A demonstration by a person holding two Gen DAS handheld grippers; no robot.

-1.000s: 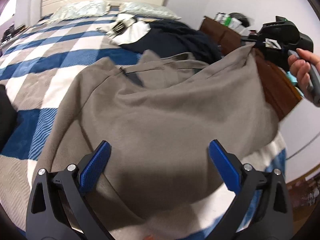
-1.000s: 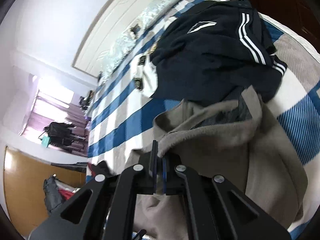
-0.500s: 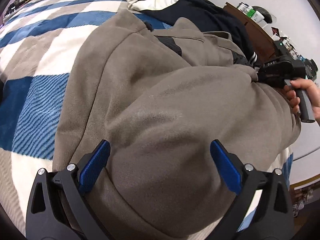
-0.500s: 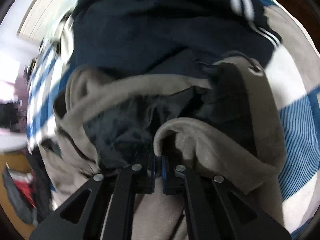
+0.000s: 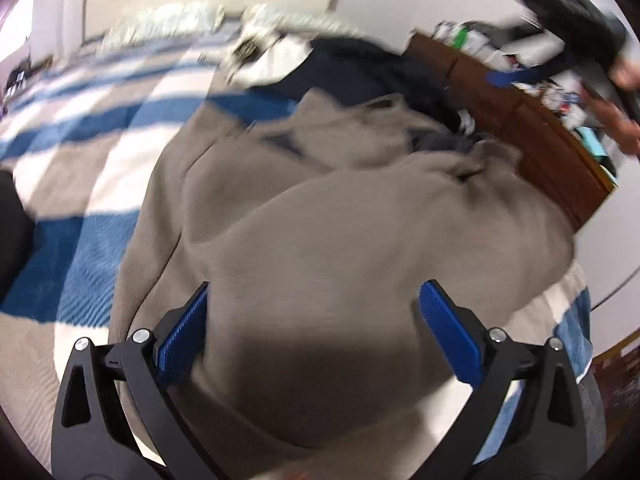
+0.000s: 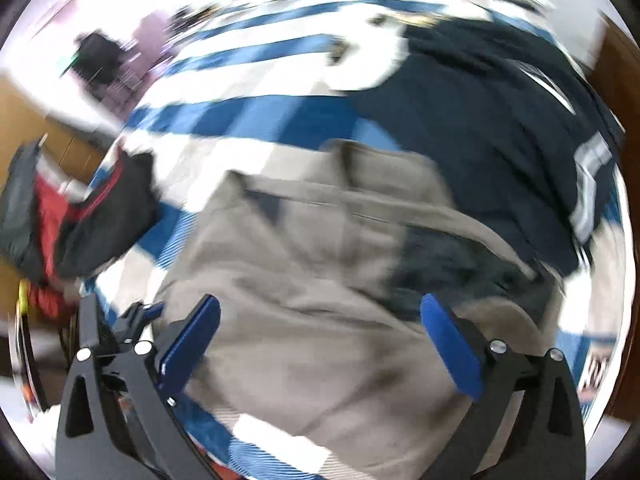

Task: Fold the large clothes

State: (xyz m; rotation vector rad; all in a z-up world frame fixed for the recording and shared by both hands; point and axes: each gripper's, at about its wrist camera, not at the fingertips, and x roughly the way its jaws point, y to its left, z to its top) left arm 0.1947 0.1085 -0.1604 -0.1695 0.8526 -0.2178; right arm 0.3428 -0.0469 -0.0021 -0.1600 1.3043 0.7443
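A large grey-brown fleece garment (image 5: 340, 232) lies bunched on the blue, white and grey checked bed (image 5: 80, 216), one half folded over the other. It also fills the middle of the right wrist view (image 6: 320, 280). My left gripper (image 5: 314, 336) is open and empty just above the garment's near part. My right gripper (image 6: 320, 340) is open and empty above the garment. It also shows in the left wrist view (image 5: 520, 74), raised at the upper right in a hand. Both views are motion-blurred.
A dark navy jacket (image 6: 500, 128) with white stripes lies beyond the grey garment. A white garment (image 5: 276, 56) lies near the pillows (image 5: 168, 20). A brown wooden dresser (image 5: 532, 132) stands along the bed's right side. Dark and red clothes (image 6: 80, 224) sit at the bed's left edge.
My right gripper has opened, let go of the grey garment's edge and lifted away to the upper right. The folded-over half now rests on the garment. The left gripper stays open.
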